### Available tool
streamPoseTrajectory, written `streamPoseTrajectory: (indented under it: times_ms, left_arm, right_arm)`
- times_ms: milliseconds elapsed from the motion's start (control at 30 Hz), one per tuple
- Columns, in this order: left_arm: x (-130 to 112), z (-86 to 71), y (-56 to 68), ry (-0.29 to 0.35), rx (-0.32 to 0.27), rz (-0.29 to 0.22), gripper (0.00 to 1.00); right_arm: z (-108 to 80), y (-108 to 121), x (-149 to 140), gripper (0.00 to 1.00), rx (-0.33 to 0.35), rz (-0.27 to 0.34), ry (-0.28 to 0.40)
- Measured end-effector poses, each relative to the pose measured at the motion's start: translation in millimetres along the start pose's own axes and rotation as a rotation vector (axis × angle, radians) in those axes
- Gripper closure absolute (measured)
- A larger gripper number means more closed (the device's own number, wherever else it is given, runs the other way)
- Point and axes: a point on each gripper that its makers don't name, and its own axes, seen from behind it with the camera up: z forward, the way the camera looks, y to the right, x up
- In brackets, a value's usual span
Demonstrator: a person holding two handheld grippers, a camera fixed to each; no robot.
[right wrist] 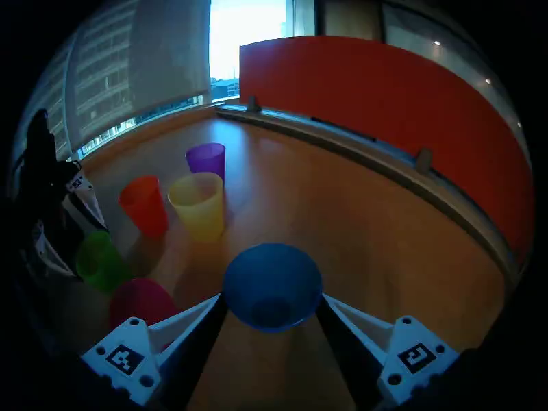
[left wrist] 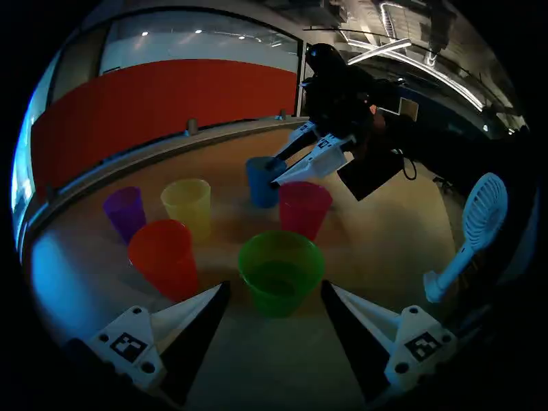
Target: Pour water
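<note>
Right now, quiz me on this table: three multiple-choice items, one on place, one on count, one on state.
1. What stands between the right gripper's fingers?
A a black cup
B a white cup
C the blue cup

2. How many cups stand on the table?
A four
B six
C eight

3. The left gripper is:
A open, one finger on each side of the green cup
B shut tight on nothing
C shut on a spoon

Answers:
1. C: the blue cup sits in the gap between its fingers.
2. B: the left gripper view shows six cups.
3. A: its fingers are spread wide.
</note>
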Motion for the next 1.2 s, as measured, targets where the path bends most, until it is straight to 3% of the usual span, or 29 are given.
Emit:
streamPoseTrajectory:
  times_ms: [667, 967, 1200]
  left_arm:
    - [18, -46.7, -22.6, 0.116, 0.115, -0.065, 0.02]
    - [24, -72.8, -38.1, 0.176, 0.206, -0.075, 0.02]
    - [30, -93.7, -56.4, 0.229, 0.322, -0.078, 0.02]
  right_arm:
    - [-55.8, -6, -18, 0.06, -0.061, 0.007, 0.061]
    - [-87.3, -14, -16, 0.06, -0.113, 0.023, 0.149]
    - [-112.4, -14, -14, 0.06, -0.193, 0.03, 0.223]
